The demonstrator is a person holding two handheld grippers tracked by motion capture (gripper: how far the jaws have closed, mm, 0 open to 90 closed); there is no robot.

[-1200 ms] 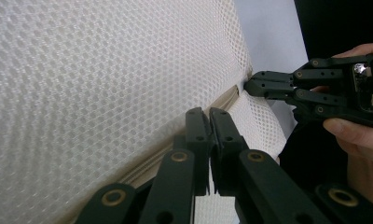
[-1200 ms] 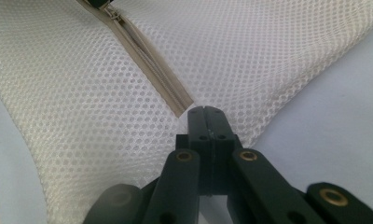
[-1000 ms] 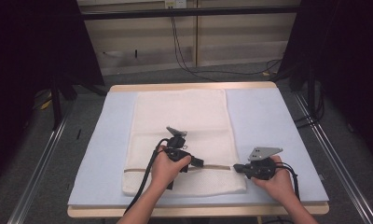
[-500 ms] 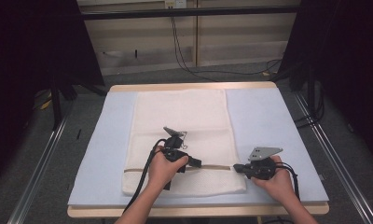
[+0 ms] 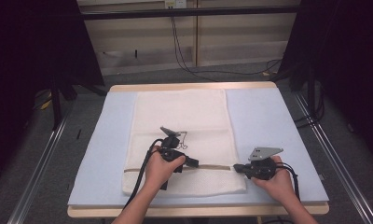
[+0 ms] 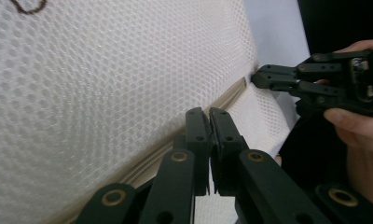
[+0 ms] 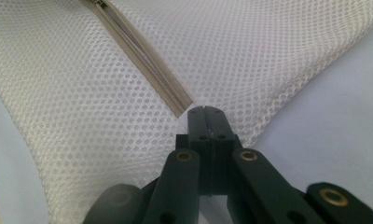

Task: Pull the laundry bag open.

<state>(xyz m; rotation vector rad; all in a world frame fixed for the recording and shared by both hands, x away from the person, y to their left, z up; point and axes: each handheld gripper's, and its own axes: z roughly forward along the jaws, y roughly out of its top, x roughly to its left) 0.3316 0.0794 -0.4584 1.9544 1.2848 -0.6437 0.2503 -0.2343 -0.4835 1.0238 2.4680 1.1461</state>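
On one mesh bag (image 5: 184,121): two tools, left tool (image 5: 195,163), right tool (image 5: 236,167).

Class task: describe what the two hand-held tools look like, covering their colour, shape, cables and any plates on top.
Both are black. The left tool and right tool each end in two slim black jaws on linked bars with brass-coloured pivot pins. A grey three-cornered plate tops each, and a black cable trails back from each. The forearms are bare, with no sleeves in view.
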